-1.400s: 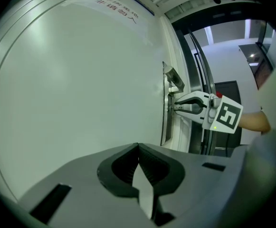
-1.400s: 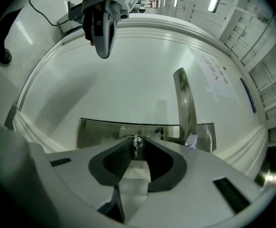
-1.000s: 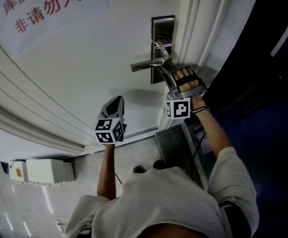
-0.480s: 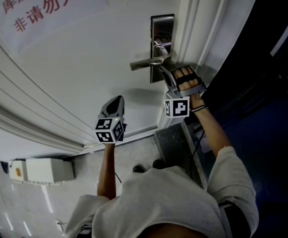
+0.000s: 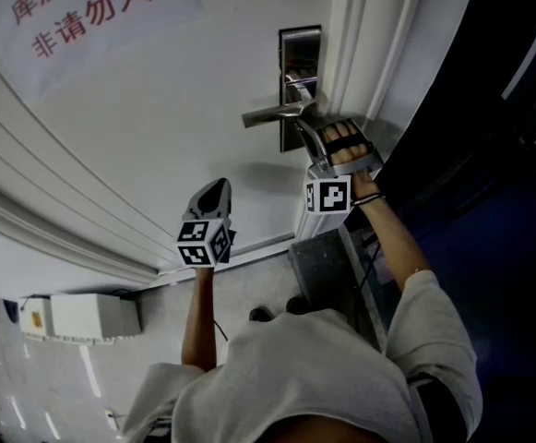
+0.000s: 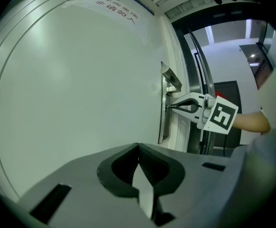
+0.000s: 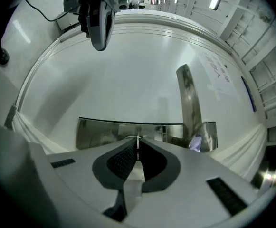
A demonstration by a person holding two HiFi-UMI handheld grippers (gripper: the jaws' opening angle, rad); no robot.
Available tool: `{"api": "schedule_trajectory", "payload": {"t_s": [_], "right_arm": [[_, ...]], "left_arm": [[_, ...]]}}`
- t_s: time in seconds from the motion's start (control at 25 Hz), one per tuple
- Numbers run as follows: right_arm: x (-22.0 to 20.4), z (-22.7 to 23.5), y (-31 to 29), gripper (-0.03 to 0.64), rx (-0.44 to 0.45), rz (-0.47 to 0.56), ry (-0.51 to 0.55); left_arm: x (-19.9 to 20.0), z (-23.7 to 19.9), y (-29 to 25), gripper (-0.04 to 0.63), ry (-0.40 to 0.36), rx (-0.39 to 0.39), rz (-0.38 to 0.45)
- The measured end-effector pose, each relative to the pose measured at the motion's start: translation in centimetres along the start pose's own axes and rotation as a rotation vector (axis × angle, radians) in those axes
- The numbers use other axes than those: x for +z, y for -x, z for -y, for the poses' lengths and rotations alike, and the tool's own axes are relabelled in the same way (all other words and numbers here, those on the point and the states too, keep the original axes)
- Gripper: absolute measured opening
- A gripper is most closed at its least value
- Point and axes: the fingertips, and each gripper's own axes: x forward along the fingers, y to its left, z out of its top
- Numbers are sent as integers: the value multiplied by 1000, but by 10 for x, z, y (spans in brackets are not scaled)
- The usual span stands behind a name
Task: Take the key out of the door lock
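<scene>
A steel lock plate (image 5: 300,53) with a lever handle (image 5: 272,115) sits on the white door (image 5: 157,137). My right gripper (image 5: 306,133) points at the plate just below the handle, its jaws closed. In the right gripper view its tips (image 7: 138,139) meet on a thin sliver of metal, the key (image 7: 138,136), right at the plate (image 7: 99,132). The left gripper view shows the same tips (image 6: 170,107) against the plate's lower half (image 6: 164,122). My left gripper (image 5: 214,192) hangs away from the door, lower left of the lock. Its jaws (image 6: 138,147) are shut on nothing.
A paper sign with red characters (image 5: 83,17) is stuck on the door's upper left. The door frame (image 5: 369,53) and a dark opening (image 5: 489,155) lie right of the lock. A white box (image 5: 83,317) and a grey threshold plate (image 5: 327,266) are on the floor.
The right gripper has edged slightly upward along the plate. The left gripper has stayed where it was.
</scene>
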Motion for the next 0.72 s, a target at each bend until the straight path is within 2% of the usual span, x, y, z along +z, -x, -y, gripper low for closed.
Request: {"api": "schedule_trajectory", "payload": {"t_s": [0.48, 0.72], "right_arm": [[2, -1, 21, 29, -21, 9, -6], [2, 2, 34, 29, -23, 24, -49]], "left_arm": [[2, 6, 3, 18, -6, -15, 5], [1, 11, -1, 18, -10, -23, 3]]}}
